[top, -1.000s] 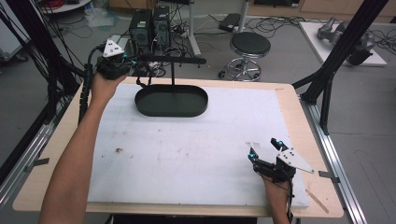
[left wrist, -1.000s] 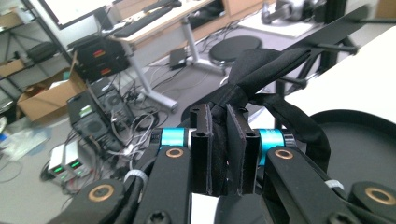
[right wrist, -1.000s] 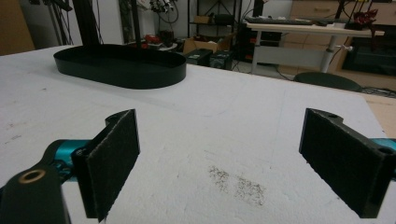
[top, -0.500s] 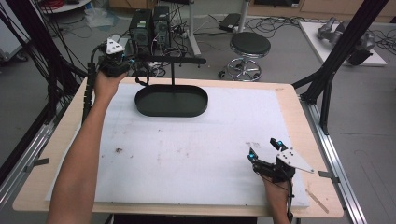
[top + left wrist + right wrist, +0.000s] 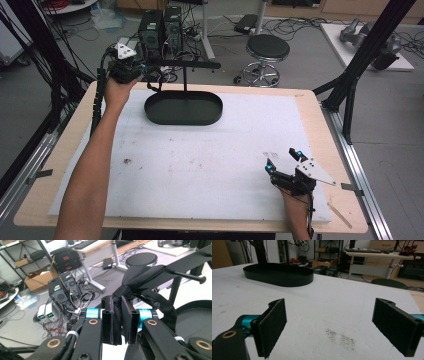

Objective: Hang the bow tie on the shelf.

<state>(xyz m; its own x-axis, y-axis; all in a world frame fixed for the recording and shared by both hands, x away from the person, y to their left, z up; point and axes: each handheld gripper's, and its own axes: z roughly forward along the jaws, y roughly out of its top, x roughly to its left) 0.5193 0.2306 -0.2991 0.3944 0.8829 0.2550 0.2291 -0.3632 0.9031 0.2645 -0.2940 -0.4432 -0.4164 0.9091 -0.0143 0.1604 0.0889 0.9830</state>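
High view: left tongs (image 5: pixel 142 70) at the bench's (image 5: pixel 60 165) far left corner, about 11 o'clock, held up level with the crossbar (image 5: pixel 185 63) of a black stand (image 5: pixel 184 80). A black strap (image 5: pixel 154 86) hangs from the bar's left end beside the tongs. The stand's oval tray base (image 5: pixel 183 108) sits on the white foam sheet (image 5: pixel 200 160) at 12 o'clock. Right tongs (image 5: pixel 283 163) low over the sheet at 5 o'clock, jaws spread, nothing between them, well apart from the stand.

Left gripper view: left tongs (image 5: pixel 117 322) clamped tight on the black strap (image 5: pixel 140 273); the webbing is pinched between both pads and runs up toward 1 o'clock to the crossbar (image 5: pixel 185 265). Another strap loop curves around at 3 o'clock. Tray base (image 5: pixel 195 315) at right.

Right gripper view: right tongs (image 5: pixel 337 325) wide open, pads far apart, holding and touching nothing; bare white sheet (image 5: pixel 332 305) with a dark smudge (image 5: pixel 340 338) between them. Tray base (image 5: pixel 278 273) far off at 11 o'clock.
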